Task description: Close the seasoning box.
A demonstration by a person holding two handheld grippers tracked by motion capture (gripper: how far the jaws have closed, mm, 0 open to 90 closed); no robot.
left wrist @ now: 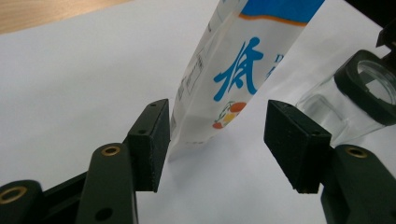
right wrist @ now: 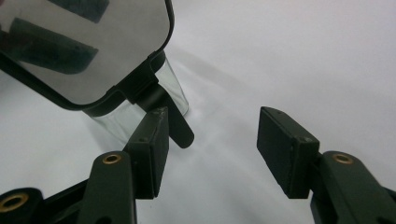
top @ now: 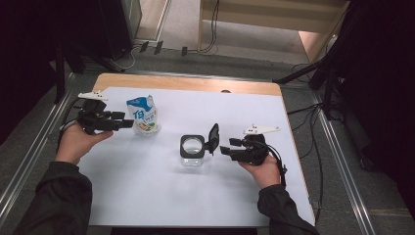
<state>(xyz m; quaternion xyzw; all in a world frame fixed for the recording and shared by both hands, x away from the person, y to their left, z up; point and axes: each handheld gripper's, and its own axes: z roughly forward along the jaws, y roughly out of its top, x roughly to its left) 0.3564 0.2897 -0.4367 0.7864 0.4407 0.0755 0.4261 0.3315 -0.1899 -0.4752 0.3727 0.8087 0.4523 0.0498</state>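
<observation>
Pouch between parted jaws, perhaps touching left pad; jar beyond.

The person wears a dark grey-green jacket; its sleeves end at the wrists. Each hand holds a black gripper, the left gripper and the right gripper, both topped by a pale three-cornered plate. A black cable trails from the right one. Close up, the jaws carry flat rectangular black pads with ribbed faces, small screw holes and brass-coloured rivets at the joints.

Bare white mat is left in front; passage between pouch and open-lidded jar is narrow.
</observation>
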